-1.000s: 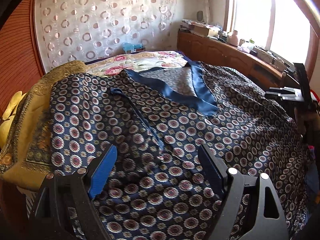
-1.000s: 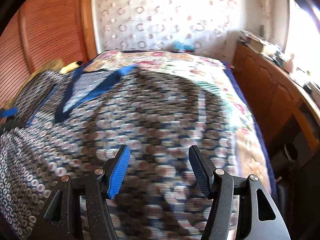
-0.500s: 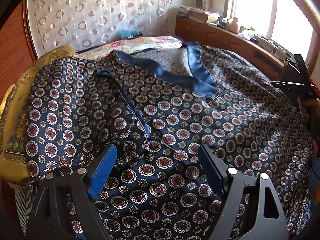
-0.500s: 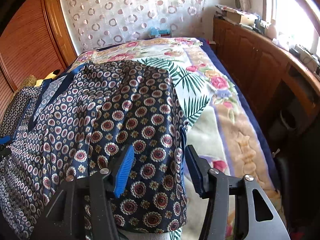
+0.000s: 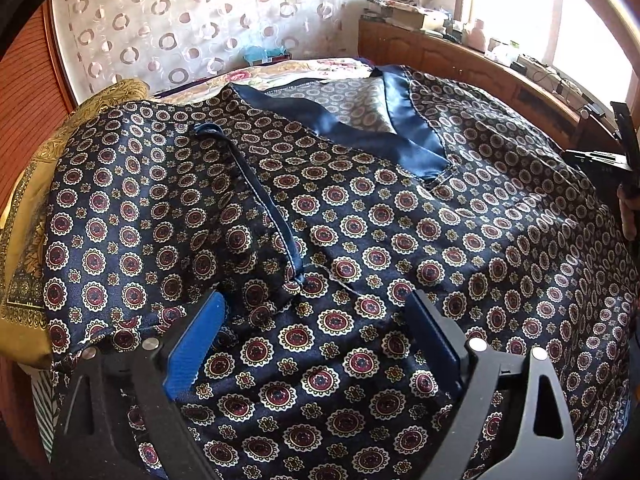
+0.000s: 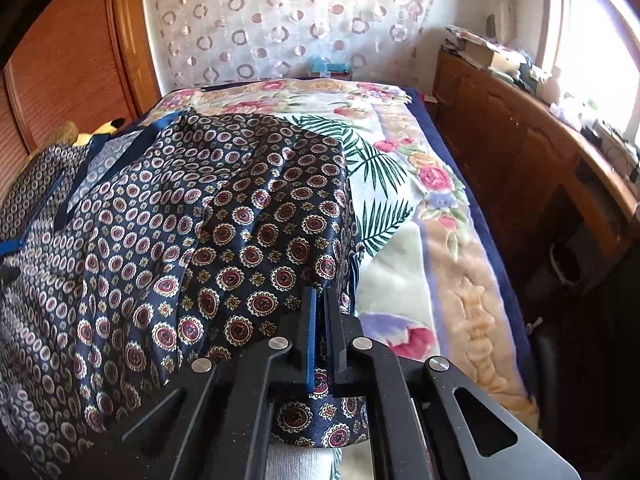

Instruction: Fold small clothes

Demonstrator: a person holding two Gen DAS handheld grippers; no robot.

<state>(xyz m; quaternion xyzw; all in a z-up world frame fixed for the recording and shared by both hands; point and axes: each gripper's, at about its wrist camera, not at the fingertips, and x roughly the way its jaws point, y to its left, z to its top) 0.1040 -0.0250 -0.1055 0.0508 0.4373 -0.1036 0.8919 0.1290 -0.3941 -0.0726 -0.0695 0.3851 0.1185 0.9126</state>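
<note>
Satin shirt [image 5: 360, 248], dark blue with ringed medallions and a plain blue neckband, lies spread front-up across the bed [image 6: 460, 280], collar toward the far end by the dotted curtain [image 6: 280, 20] and hem at the near edge where both grippers work. Its long axis runs from near edge to far end, so each gripper looks up the garment along its length, one at either side.

The right gripper [image 6: 318, 336] is clenched on the shirt's right-hand border close to the near edge; cloth bunches between its pads and hangs out below them, and the floral blanket lies bare just beyond that border. The left gripper [image 5: 316, 344] is not gripping: its jaws are opening, spread wide over the lower front panel, with cloth beneath the gap but no pad pressing on it. A sleeve [image 5: 160, 208] folded in over the body lies just ahead and to the left of it, its piped edge running toward the collar, with a yellow patterned cloth [image 5: 28, 240] past it at the bed's left edge.

My reading is that the left side still needs a hold, and the nearest cloth lies directly under the left gripper, so it would drop rather than reach
</note>
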